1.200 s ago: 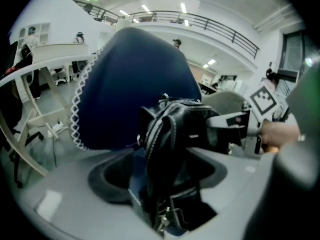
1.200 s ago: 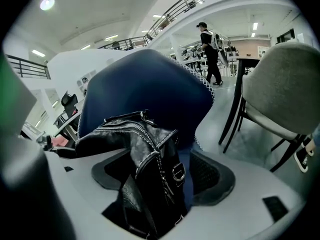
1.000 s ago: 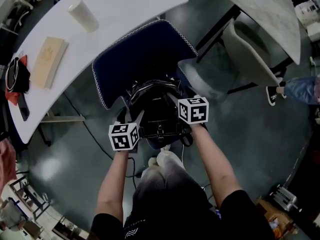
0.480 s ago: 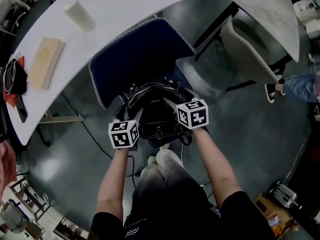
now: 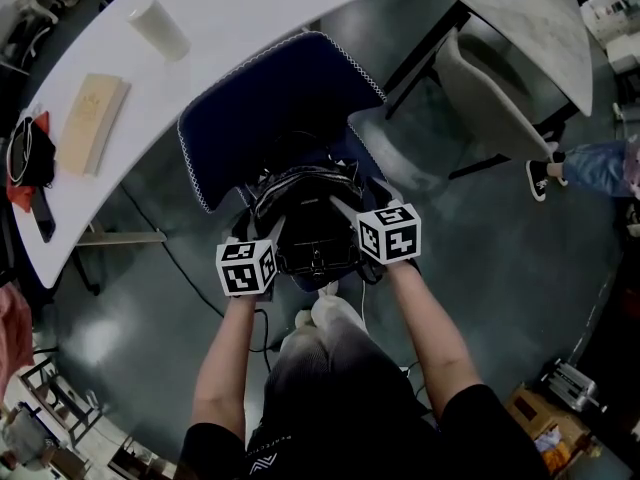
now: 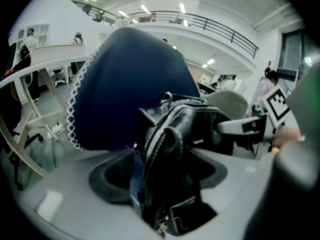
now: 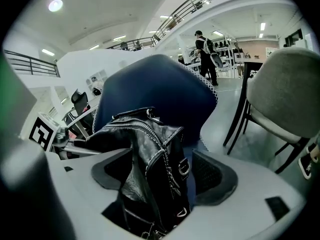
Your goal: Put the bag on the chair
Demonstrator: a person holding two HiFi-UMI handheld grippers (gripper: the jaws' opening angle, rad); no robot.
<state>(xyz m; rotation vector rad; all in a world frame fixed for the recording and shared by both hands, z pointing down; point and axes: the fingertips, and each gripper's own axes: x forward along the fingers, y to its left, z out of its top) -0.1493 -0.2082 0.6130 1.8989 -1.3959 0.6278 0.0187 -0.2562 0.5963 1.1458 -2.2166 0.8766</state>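
A black leather bag (image 5: 308, 218) with zips and metal rings stands upright over the front of a dark blue chair's (image 5: 270, 108) seat, its white-stitched backrest behind it. My left gripper (image 5: 268, 230) holds the bag's left end and my right gripper (image 5: 348, 213) holds its right end. Seen from the left gripper view, the bag (image 6: 172, 154) fills the gap between the jaws of the left gripper (image 6: 162, 181), the blue chair back (image 6: 130, 84) behind. The right gripper view has the bag (image 7: 150, 159) pinched in the right gripper (image 7: 165, 184). Whether the bag's base touches the seat is hidden.
A curved white table (image 5: 230, 8) at the left carries a pale cylinder (image 5: 160, 30), a wooden block (image 5: 92, 123) and black and red items (image 5: 30, 158). Right of the chair stand a grey chair (image 5: 490, 98) and another table (image 5: 520, 18); a person's shoe (image 5: 540, 178) shows.
The right gripper has slid a little nearer to me with the bag's end. The left gripper and the bag have hardly moved.
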